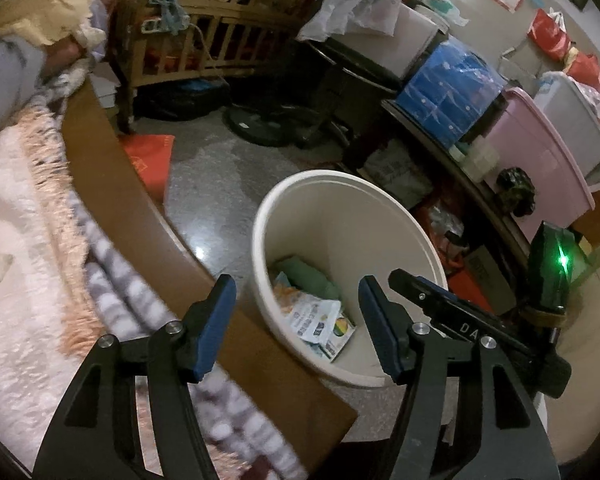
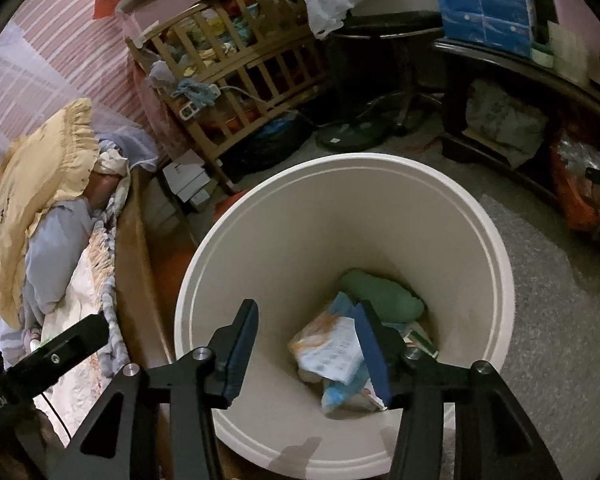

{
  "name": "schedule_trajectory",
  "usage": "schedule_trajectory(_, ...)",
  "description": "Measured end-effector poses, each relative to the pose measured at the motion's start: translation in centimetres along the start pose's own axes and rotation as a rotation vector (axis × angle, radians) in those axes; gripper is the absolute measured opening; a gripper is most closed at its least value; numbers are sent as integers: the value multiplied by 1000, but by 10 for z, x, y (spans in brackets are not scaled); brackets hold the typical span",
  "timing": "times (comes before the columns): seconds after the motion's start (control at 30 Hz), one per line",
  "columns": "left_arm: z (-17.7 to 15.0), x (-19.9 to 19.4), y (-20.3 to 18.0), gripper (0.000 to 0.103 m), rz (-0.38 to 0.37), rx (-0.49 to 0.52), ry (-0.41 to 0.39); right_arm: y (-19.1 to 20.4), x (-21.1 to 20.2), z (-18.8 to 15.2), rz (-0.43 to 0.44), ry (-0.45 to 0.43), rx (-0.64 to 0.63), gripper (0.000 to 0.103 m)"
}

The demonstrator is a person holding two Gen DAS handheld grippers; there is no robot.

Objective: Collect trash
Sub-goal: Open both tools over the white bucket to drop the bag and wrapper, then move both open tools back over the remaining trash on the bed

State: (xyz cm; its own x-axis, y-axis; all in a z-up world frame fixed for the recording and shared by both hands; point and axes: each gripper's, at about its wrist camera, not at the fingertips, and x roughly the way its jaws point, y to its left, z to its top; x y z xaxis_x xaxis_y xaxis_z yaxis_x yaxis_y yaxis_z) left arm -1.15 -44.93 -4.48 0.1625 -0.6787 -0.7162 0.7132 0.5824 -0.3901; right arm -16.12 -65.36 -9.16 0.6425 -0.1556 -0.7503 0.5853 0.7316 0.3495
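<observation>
One speckled floor (image 1: 204, 184) (cluttered bedroom)

- A wooden crib (image 2: 236, 80), crammed with clothes, stands at the far side of the floor (image 1: 204, 184).
- A yellow frilled pillow (image 2: 36, 184) lies on the bed, near its wooden edge (image 1: 112, 184).
- A fan base (image 2: 352, 132) sits on the floor beside the crib.
- A pink storage bin (image 1: 540, 152) and blue drawers (image 1: 452, 88) stand on the dark shelf (image 1: 460, 184).

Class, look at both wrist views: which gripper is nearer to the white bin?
Right. The right gripper hangs directly over the white bin, which fills its view; the left gripper sits off to the bed side, farther back.
</observation>
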Motion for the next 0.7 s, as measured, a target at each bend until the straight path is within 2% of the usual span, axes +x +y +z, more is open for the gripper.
schedule_trajectory(0.2, -7, -25, 24, 62, 91, -31, -45, 19, 2, -5, 27, 11, -58, 49)
schedule_trajectory(0.33, -16, -46, 44, 62, 183, -32, -77, 44, 2, -9, 65, 23, -106, 50)
schedule_trajectory(0.47, -30, -70, 78, 62, 239, -82, -91, 78, 2, -15, 125, 40, -168, 59)
schedule_trajectory(0.7, -58, -124, 147, 62, 364, -183, -107, 162, 14, -39, 260, 118, -336, 60)
